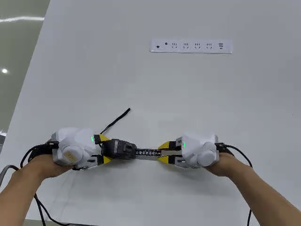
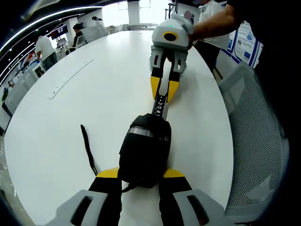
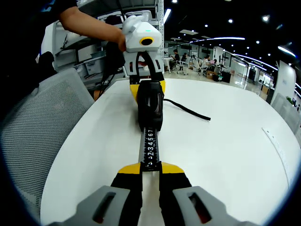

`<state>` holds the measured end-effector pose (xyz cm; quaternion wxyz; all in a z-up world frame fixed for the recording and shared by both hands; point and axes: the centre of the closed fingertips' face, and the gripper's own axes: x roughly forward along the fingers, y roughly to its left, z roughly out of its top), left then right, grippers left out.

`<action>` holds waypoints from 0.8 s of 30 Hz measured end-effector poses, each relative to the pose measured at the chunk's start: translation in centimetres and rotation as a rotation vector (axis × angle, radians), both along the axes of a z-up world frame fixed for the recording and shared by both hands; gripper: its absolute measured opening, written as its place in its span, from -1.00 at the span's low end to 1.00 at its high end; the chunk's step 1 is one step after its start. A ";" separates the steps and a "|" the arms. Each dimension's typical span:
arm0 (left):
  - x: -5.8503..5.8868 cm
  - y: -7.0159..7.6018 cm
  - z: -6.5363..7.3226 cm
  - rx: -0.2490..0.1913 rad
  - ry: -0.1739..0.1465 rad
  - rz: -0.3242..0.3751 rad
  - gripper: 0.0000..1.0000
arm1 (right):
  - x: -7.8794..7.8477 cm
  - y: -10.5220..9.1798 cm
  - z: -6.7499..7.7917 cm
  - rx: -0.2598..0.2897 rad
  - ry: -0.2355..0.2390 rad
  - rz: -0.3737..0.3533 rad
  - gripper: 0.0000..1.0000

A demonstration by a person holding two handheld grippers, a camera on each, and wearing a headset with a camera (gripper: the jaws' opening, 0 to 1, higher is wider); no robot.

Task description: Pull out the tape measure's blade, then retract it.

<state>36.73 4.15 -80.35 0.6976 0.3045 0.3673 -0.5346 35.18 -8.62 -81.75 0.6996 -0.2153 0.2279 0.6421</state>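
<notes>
We are pinching tape (image 1: 120, 149) with left gripper (image 1: 104, 149), near table (image 1: 141, 80) edge at 6 o'clock. Right gripper (image 1: 164, 152), at tape's 3 o'clock, is squeezing blade (image 1: 148, 153) tip; short length showing. Strap (image 1: 115, 121) lying at 12 o'clock.

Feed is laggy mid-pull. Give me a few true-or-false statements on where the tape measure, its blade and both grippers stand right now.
1. The left gripper is shut on the tape measure. True.
2. The right gripper hangs open, clear of the blade. False: its jaws are shut on the blade's end.
3. A short run of blade, with its numbers showing, spans the gap between the two grippers. True.
4. The strap is wound around the left gripper. False: it lies loose on the table, trailing away from the tape measure.
5. The power strip lies between the two grippers. False: it lies farther back on the table, beyond both.
</notes>
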 end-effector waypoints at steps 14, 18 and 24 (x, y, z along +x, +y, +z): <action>0.0 0.0 -0.1 -0.003 0.001 0.000 -0.46 | -0.1 -1.0 0.0 0.002 0.011 0.000 -0.79; 0.1 0.0 -0.1 -0.003 0.001 0.000 -0.46 | -0.1 -1.5 0.0 -0.001 0.013 -0.001 -0.79; 0.0 -0.1 -0.1 -0.002 0.001 -0.001 -0.46 | -0.2 -2.3 -0.1 -0.006 0.013 -0.003 -0.79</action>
